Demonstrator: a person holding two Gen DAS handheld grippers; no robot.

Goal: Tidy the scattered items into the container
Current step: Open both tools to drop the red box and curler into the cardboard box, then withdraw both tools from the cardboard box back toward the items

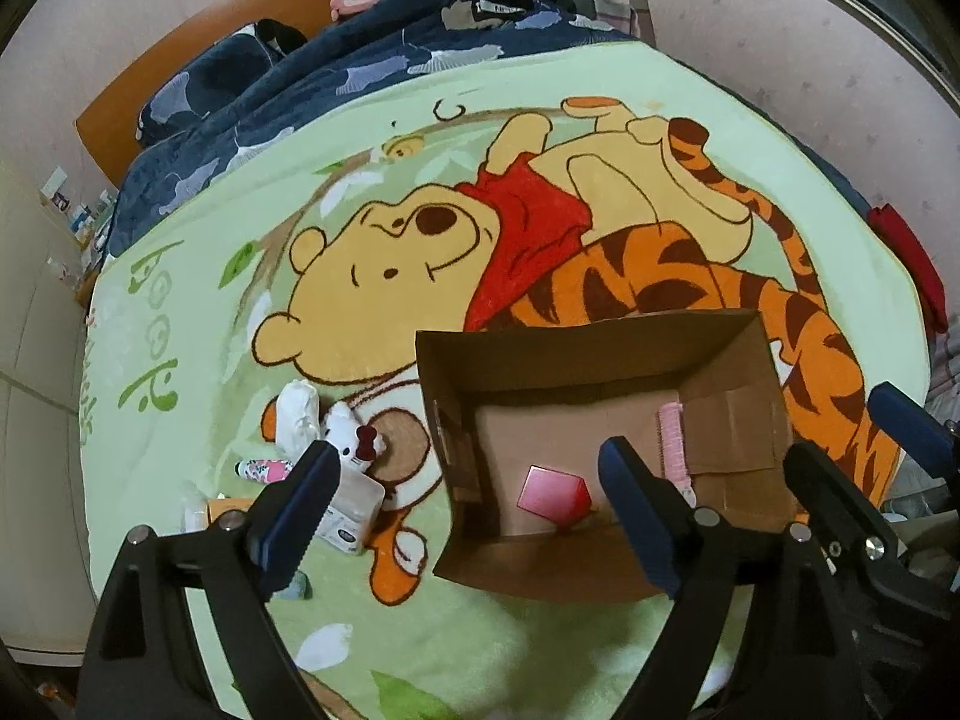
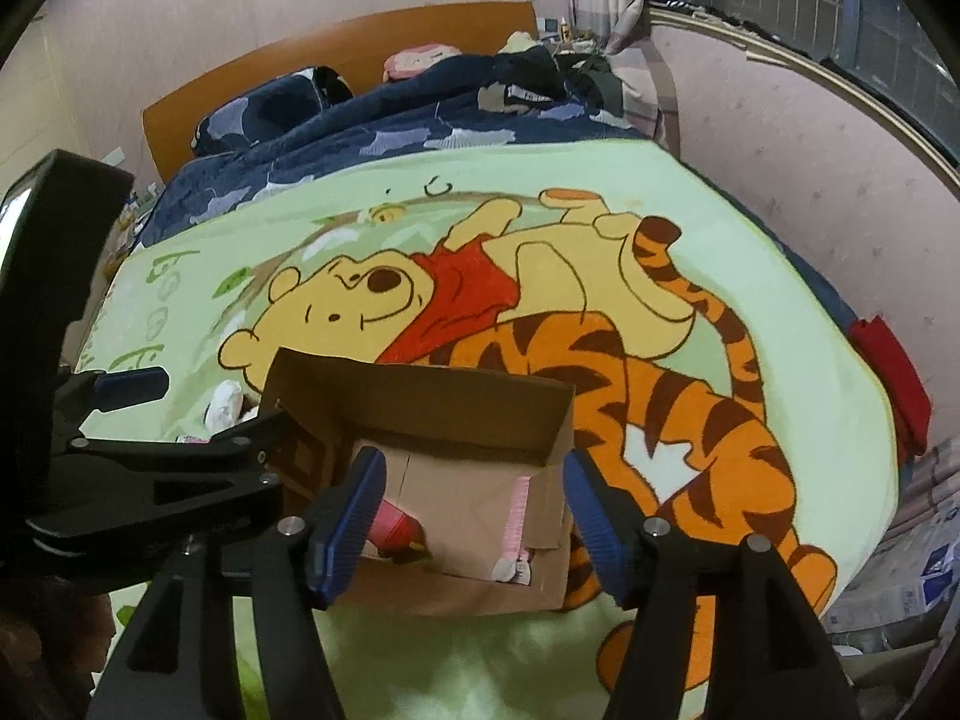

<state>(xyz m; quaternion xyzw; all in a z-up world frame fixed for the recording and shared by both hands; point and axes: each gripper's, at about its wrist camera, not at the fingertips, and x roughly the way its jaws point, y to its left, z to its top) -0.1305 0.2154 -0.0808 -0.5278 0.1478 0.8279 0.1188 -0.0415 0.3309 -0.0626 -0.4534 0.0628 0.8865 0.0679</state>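
An open cardboard box (image 1: 606, 372) sits on a green cartoon blanket (image 1: 510, 648) spread over a bed, its flaps standing up. Inside the box lie two things: a red case (image 1: 549, 495) flat on the floor toward the near wall, and a pink comb (image 1: 673, 438) lying along the right-hand wall, next to a loose inner flap. In the right wrist view the same red case (image 2: 393, 525) and pink comb (image 2: 516, 510) show inside the box (image 2: 420, 396), the case toward its left side and the comb toward its right. The left gripper (image 1: 468, 516) hovers above the near left corner of the box with its blue-padded fingers spread wide and nothing between them. The right gripper (image 2: 474, 510) hangs over the near wall of the box, fingers likewise spread apart and holding nothing. To the left of the box, on the blanket, the scattered items lie close together: a white tissue pack (image 1: 297, 411), a white cat plush (image 1: 354, 435) with a dark red bow, a small flowered tube (image 1: 264, 470), and a white packet (image 1: 354, 510) partly hidden behind the left finger. Beyond the box, a dark blue quilt (image 1: 288, 96) is heaped against the wooden headboard (image 1: 198, 42).
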